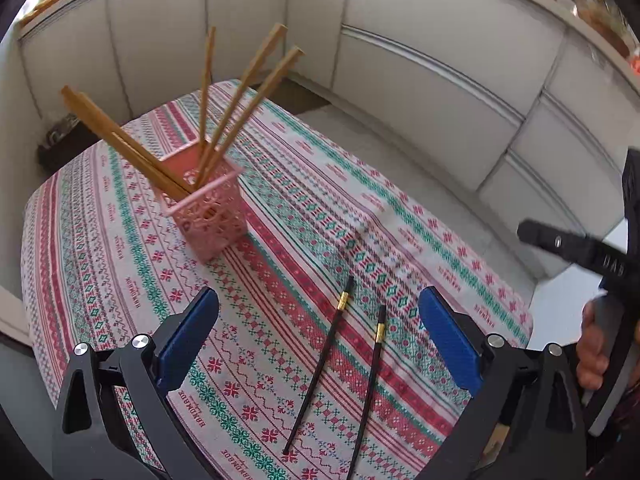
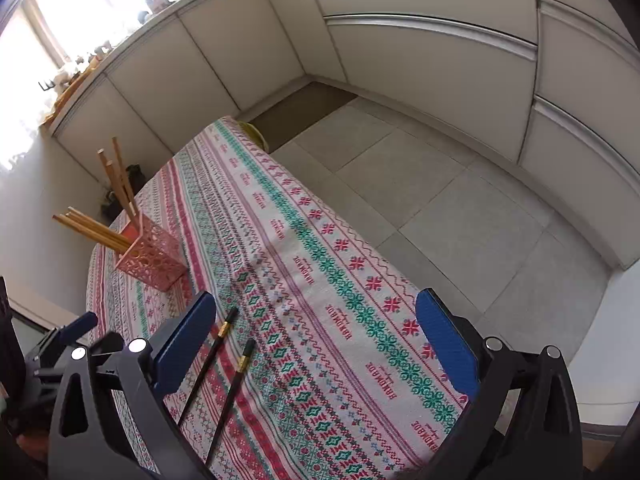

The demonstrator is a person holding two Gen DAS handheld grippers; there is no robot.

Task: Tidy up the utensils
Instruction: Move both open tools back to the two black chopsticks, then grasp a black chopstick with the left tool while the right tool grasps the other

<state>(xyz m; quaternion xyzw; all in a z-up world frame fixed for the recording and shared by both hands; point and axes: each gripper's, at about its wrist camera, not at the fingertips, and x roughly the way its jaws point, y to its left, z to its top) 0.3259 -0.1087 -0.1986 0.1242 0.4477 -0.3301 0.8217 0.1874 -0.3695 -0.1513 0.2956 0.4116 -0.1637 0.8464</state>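
Observation:
Two black chopsticks with gold bands (image 1: 320, 364) lie side by side on the patterned tablecloth (image 1: 120, 248); they also show in the right wrist view (image 2: 224, 372). A pink lattice holder (image 1: 206, 212) stands farther back on the left with several wooden chopsticks (image 1: 240, 100) leaning out of it, also in the right wrist view (image 2: 150, 258). My left gripper (image 1: 318, 320) is open and empty, hovering above the black chopsticks. My right gripper (image 2: 316, 324) is open and empty, with the black chopsticks near its left finger.
The table's right edge (image 2: 360, 236) drops to a grey tiled floor (image 2: 460, 208). White cabinets (image 1: 420, 80) run along the back and right. The right gripper's body and the hand holding it (image 1: 592, 280) are at the right of the left wrist view.

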